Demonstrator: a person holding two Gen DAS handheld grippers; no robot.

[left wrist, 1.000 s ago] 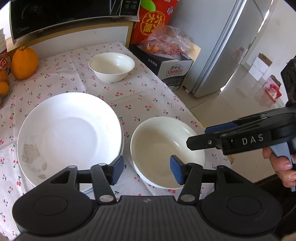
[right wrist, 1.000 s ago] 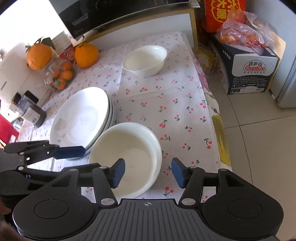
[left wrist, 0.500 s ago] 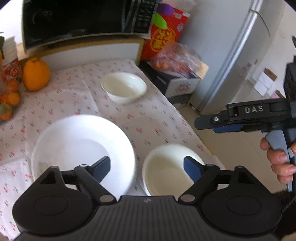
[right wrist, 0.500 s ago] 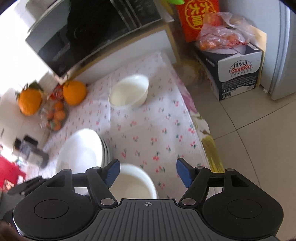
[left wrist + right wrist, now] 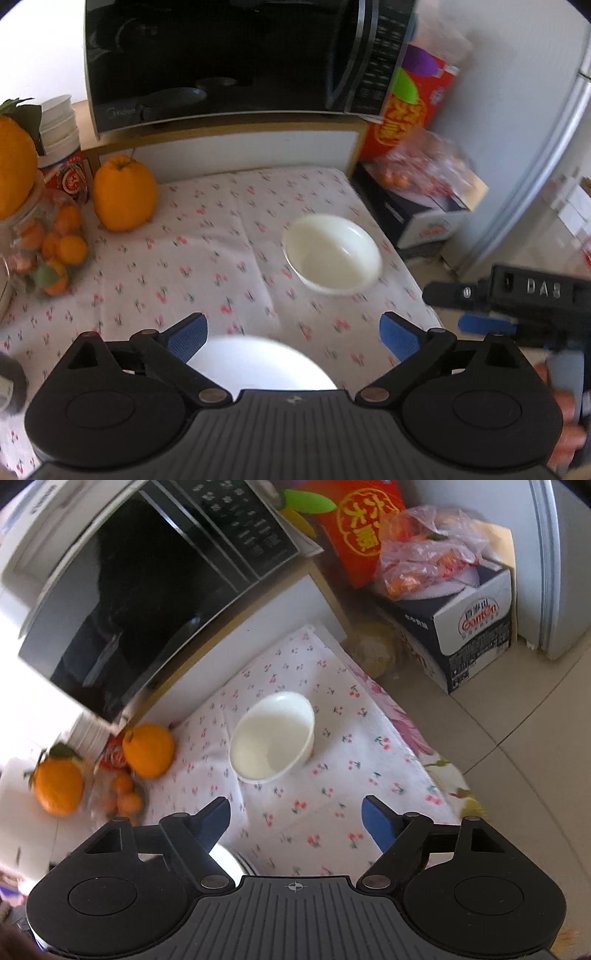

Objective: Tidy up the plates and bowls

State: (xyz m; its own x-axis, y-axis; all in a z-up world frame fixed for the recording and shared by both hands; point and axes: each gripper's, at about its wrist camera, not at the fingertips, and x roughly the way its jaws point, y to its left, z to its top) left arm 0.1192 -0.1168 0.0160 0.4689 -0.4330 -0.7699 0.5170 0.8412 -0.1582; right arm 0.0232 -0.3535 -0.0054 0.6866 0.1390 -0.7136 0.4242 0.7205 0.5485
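Note:
A small white bowl [image 5: 332, 254] [image 5: 272, 738] sits alone near the far right of the cherry-print tablecloth [image 5: 207, 266]. In the left wrist view the rim of the white plate stack [image 5: 258, 363] shows just under my left gripper [image 5: 291, 338], whose jaws are opening wide with nothing between them. My right gripper [image 5: 295, 818] hovers in front of the small bowl, its jaws also opening and empty; from the side it shows in the left wrist view as the right gripper [image 5: 480, 310]. A sliver of a white dish [image 5: 229, 860] shows beneath its left finger.
A black microwave [image 5: 236, 59] stands on a shelf behind the table. A large orange [image 5: 123, 194] and a jar of small fruit [image 5: 48, 251] sit at the left. A cardboard box [image 5: 476, 627] with a bag of fruit rests on the floor to the right, beside a fridge [image 5: 546, 155].
Both grippers have pulled back and tilted up from the large bowl and plates, which have slid out of view below. Both pairs of jaws have spread wider.

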